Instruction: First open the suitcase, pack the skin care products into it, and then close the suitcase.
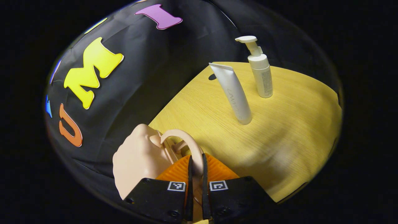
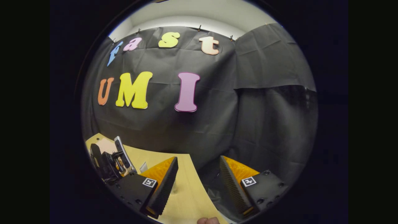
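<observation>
In the left gripper view, my left gripper (image 1: 196,174) is pinched on the curved handle (image 1: 184,140) of the pale pink suitcase (image 1: 140,158) — both fingers press against the handle's arch, which rises just ahead of the tips. The suitcase body sits to the left of the fingers, at the edge of the wooden table (image 1: 295,140). Ahead and to the right of the gripper, well apart from it, stand two skin care products: a white tube (image 1: 231,93), cap down and leaning, and beyond it a white pump bottle (image 1: 259,70), upright.

In the right gripper view, my right gripper (image 2: 197,180) has its fingers spread wide with nothing between them — table edge and dark cloth lie beyond. To the left of its fingers, farther off, I see the other gripper (image 2: 112,160) over the table.
</observation>
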Available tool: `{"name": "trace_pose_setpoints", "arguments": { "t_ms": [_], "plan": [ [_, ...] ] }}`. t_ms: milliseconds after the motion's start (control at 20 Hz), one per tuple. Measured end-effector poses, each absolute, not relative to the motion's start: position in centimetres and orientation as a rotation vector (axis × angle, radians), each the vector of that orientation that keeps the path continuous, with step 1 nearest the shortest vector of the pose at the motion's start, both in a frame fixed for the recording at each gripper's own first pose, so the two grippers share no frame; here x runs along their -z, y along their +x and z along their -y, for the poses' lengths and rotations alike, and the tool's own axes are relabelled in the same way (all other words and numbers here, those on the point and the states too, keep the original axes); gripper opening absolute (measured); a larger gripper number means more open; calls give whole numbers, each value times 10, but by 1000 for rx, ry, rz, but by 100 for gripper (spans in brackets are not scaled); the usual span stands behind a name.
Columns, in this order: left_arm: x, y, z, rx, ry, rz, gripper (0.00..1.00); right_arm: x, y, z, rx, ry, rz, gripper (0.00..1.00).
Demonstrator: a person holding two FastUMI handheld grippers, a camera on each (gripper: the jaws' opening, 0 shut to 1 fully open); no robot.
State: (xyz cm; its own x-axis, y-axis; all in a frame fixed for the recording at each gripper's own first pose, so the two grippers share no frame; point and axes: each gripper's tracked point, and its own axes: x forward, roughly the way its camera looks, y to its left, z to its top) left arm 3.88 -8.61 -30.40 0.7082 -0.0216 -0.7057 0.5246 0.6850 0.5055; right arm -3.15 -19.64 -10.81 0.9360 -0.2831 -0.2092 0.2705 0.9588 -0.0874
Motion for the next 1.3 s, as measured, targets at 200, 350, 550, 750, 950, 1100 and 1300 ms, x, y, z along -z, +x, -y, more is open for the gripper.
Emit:
{"name": "trace_pose_setpoints", "arguments": {
  "t_ms": [200, 350, 550, 750, 950, 1100, 1300],
  "plan": [
    [272, 45, 83, 324, 683, -680, 10, 103, -31, 193, 287, -47, -209, 80],
    [238, 48, 79, 310, 629, -607, 8, 97, -27, 184, 275, -50, -194, 80],
    [177, 55, 51, 260, 478, -527, 8, 76, -19, 163, 241, -60, -154, 80],
    [111, 71, -25, 140, 388, -398, 8, 61, -12, 132, 194, -62, -132, 80],
    [62, 74, -154, -94, 390, -299, 4, 49, -7, 93, 129, -76, -119, 80],
    [66, 81, -251, -236, 281, -299, 4, 43, -4, 63, 92, -84, -116, 80],
    [110, 97, -340, -308, 98, -327, 3, 41, -4, 24, 42, -117, -129, 80]
  ]
}}
